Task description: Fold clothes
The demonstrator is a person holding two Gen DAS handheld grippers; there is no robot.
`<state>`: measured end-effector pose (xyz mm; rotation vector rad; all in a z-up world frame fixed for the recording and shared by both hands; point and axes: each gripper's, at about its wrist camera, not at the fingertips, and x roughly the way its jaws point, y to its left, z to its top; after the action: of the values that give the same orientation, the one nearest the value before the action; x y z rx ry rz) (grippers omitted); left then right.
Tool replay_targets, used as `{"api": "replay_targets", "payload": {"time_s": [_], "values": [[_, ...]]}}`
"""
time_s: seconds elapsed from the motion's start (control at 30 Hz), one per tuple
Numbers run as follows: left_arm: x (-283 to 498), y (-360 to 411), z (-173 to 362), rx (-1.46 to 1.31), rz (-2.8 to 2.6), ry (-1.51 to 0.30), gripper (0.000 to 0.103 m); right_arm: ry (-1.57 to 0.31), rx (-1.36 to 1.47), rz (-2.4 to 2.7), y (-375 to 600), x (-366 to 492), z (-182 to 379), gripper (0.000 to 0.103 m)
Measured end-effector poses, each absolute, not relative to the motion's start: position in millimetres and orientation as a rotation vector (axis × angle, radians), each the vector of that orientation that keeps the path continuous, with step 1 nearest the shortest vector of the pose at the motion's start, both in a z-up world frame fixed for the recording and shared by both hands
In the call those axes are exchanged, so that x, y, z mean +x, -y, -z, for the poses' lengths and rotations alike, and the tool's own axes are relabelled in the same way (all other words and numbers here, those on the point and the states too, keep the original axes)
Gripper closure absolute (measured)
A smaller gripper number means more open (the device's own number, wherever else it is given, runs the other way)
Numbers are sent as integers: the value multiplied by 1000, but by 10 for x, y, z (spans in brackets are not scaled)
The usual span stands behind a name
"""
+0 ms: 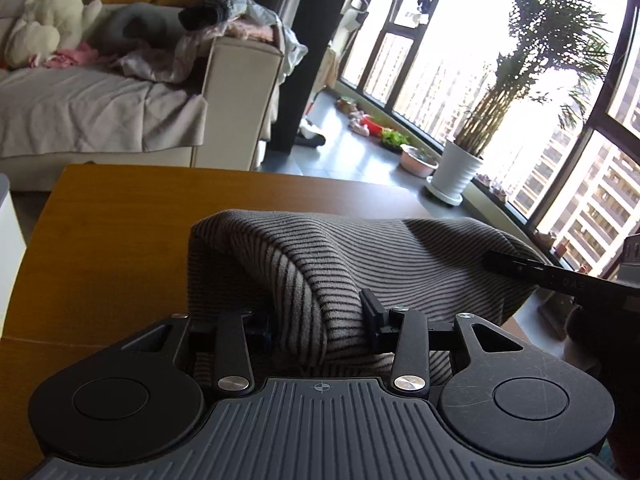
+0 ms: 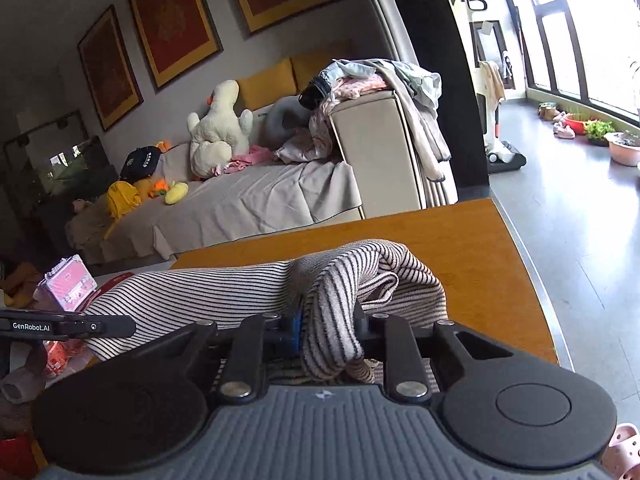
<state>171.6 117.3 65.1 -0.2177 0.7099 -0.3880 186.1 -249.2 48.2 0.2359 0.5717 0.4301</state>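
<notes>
A bare, orange-brown wooden table (image 1: pixel 120 216) carries a grey, black-striped knit garment (image 1: pixel 360 256) (bunched, partly lifted above it).

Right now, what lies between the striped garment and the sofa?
Left wrist view: bare wooden table beyond the striped garment, then a strip of floor before the sofa.

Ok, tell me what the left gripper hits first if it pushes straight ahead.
The left gripper is shut on the striped garment, so the bunched cloth comes first; beyond it probably the wooden table, though depth is unclear.
</notes>
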Motion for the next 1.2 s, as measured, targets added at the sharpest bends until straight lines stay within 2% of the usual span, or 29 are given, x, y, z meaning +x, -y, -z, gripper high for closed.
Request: {"api": "replay_targets", "payload": {"time_s": [0.1,0.13,0.2,0.27,0.3,0.33,0.43,0.57,0.73,0.77,0.97,1.2], "values": [[1622,-1133,-428,-204,391,-782,57,-645,203,-396,2506,1783,-240,81],[1618,-1113,-316,-194,379,-815,57,-667,178,-374,2487,1766,-146,77],[1619,-1091,-129,-158,337,-841,47,-692,133,-340,2452,1729,-9,66],[1617,-1112,-143,-147,326,-828,43,-693,136,-343,2463,1722,-63,59],[1611,-1136,-204,-151,315,-818,41,-676,136,-337,2486,1738,-131,44],[1590,-1158,-279,-151,305,-800,43,-653,135,-328,2511,1759,-206,24],[1506,-1218,-522,-180,319,-741,40,-585,120,-299,2572,1843,-426,3],[1454,-1142,-680,-315,463,-744,35,-560,-57,-262,2402,2193,-523,1],[1568,-864,-294,-322,501,-889,34,-651,-252,-232,2195,2636,-237,1],[1607,-867,-239,-317,490,-893,37,-676,-271,-235,2189,2671,-149,1],[1943,-988,-172,-306,448,-851,38,-687,-117,-209,2417,2261,-34,1],[2537,-927,-164,-227,397,-785,36,-710,-63,-368,2208,1502,-32,1]]}}
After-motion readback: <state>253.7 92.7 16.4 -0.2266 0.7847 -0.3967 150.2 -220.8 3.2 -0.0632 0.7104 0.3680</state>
